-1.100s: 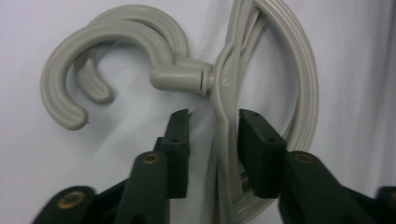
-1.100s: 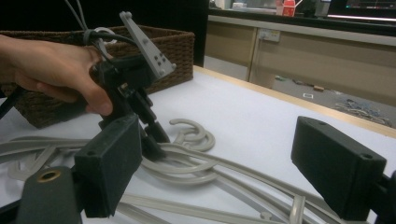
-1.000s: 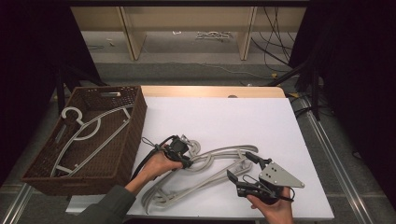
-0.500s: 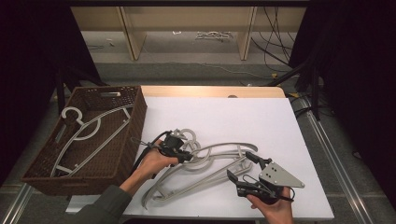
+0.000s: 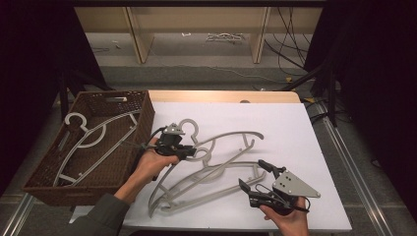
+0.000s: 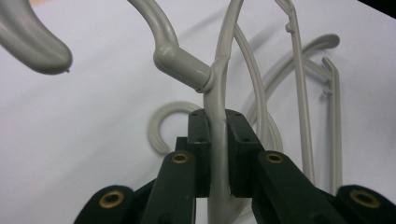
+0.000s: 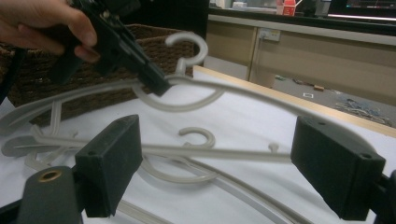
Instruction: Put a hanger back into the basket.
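Pinching the thin bar of a grey hanger [image 6: 219, 140] just under its hook neck: left gripper [image 5: 189, 150], jaws narrow and pressed to the bar from both sides, left hand [image 5: 155, 160] wrapped round the body, hanger tilted up off the white table [image 5: 295, 128]. Lying flat beneath and right of it, more grey hangers [image 5: 216, 182] in a loose tangle, one hook [image 7: 198, 136] curled on the sheet. Hovering near the table's near right edge: right gripper [image 5: 258, 177], jaws spread wide and holding nothing. Sitting at far left, a brown wicker basket [image 5: 140, 115] with another hanger [image 5: 93, 135] inside.
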### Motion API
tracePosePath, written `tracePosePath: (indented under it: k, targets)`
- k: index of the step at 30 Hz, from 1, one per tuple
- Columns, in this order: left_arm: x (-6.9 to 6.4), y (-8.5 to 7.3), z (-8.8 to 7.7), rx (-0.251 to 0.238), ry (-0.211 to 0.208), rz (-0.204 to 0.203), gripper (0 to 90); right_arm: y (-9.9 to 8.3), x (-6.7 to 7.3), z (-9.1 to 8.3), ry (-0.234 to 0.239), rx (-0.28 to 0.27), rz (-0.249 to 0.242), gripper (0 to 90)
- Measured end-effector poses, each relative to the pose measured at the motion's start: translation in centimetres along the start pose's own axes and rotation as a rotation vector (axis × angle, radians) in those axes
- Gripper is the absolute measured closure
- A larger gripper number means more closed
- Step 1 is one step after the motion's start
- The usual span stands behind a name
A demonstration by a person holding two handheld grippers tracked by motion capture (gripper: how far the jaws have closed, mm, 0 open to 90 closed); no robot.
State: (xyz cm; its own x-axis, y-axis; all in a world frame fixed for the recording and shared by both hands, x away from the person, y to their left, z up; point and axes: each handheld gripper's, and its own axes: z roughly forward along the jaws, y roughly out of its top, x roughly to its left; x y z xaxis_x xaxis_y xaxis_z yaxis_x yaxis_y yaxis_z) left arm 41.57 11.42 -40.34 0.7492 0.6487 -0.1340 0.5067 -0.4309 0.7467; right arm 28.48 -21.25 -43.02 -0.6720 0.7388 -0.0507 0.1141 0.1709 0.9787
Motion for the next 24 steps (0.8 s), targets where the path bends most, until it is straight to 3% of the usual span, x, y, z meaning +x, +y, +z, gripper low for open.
tracePosePath:
  k: [4, 5, 9, 11, 14, 21, 24]
  targets:
    - [0.3, 1.2, -1.4, -0.022, 0.004, -0.009, 81.9, 0.0, 0.2, -0.1, 0.008, 0.021, 0.02, 17.5]
    - [0.4, 1.6, -1.8, -0.034, 0.009, -0.016, 81.8, 0.0, 0.0, 0.0, 0.002, 0.004, -0.001, 17.5]
    - [0.4, 3.4, -4.0, -0.064, 0.037, 0.006, 81.8, -0.1, 0.2, 0.0, 0.015, 0.015, 0.025, 17.5]
    - [0.4, 4.2, -5.1, -0.074, 0.052, 0.021, 81.8, 0.0, 0.0, 0.0, 0.002, 0.004, 0.002, 17.5]
    - [0.6, 5.9, -7.6, -0.098, 0.078, 0.047, 81.8, -0.1, 0.2, 0.0, 0.016, 0.016, 0.026, 17.5]
    - [1.6, 6.8, -10.8, -0.106, 0.134, 0.069, 81.8, -0.1, 0.2, 0.0, 0.008, 0.02, 0.023, 17.5]
    - [2.7, 6.5, -12.4, -0.115, 0.149, 0.046, 81.8, -0.1, 0.2, 0.0, 0.007, 0.02, 0.023, 17.5]
